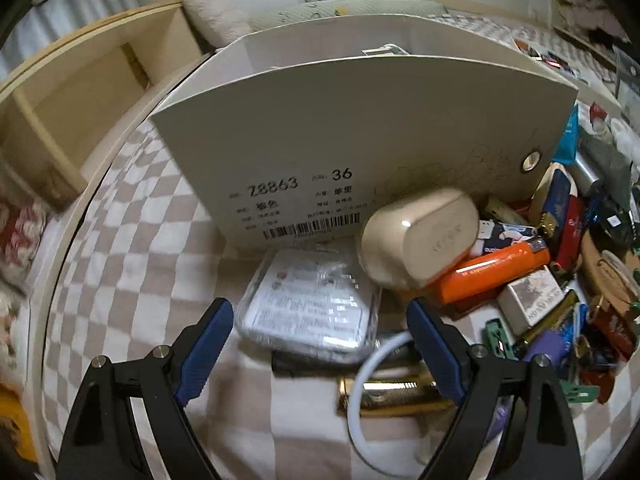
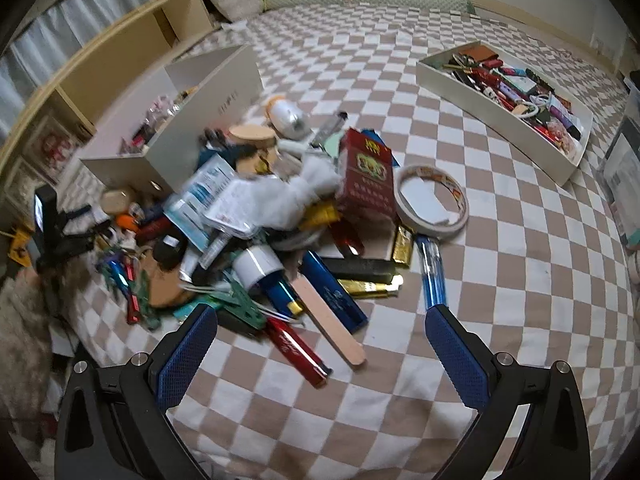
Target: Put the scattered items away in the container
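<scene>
A pile of scattered small items (image 2: 264,216) lies on the checkered bedspread beside a white cardboard box (image 2: 172,120). In the left wrist view the box's end wall (image 1: 360,132) stands just ahead. My left gripper (image 1: 320,320) is open and empty, its fingers either side of a clear plastic packet (image 1: 312,304). A beige case (image 1: 420,240), an orange lighter (image 1: 492,272) and a gold tube (image 1: 392,396) lie close by. My right gripper (image 2: 320,320) is open and empty above the pile's near edge, over a red lighter (image 2: 298,350), a wooden stick (image 2: 332,324) and a blue pen (image 2: 432,276).
A second white tray (image 2: 560,160) filled with small items sits at the far right of the bed. A tape ring (image 2: 434,200) and red cigarette pack (image 2: 364,176) lie in the pile. A wooden shelf (image 2: 120,52) runs along the left. Bare bedspread lies beyond the pile.
</scene>
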A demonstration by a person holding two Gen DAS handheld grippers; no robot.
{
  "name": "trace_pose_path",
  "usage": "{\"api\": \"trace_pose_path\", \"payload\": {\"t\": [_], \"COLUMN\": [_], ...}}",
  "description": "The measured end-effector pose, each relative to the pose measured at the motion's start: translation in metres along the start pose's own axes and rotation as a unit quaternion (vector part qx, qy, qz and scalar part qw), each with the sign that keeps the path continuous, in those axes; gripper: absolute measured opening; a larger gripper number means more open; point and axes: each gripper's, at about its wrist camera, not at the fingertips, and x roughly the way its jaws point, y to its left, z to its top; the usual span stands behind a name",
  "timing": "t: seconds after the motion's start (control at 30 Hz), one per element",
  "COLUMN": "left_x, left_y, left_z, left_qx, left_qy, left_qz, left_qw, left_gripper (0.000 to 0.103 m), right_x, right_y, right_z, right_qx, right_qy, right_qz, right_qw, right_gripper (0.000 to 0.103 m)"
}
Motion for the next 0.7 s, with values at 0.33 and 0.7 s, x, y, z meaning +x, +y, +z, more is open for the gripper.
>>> {"api": "trace_pose_path", "payload": {"t": [0.33, 0.7], "left_x": [0.011, -0.019], "left_y": [0.019, 0.035], "left_z": [-0.011, -0.034], "left_qx": [-0.040, -0.107], "left_qy": [-0.007, -0.022], "left_qz": [-0.020, -0.028], "left_qw": [0.9990, 0.9936], "left_gripper": [0.079, 0.079], "right_x": [0.042, 0.084], "right_y": [-0.023, -0.021], "right_z": [-0.009, -0.013], "right_qx": [0.077, 0.036], "right_qy": [0.081, 0.143], "right_qz": [0.007, -0.071], "right_qw": [0.994, 0.987], "right_gripper": [0.103, 0.103]}}
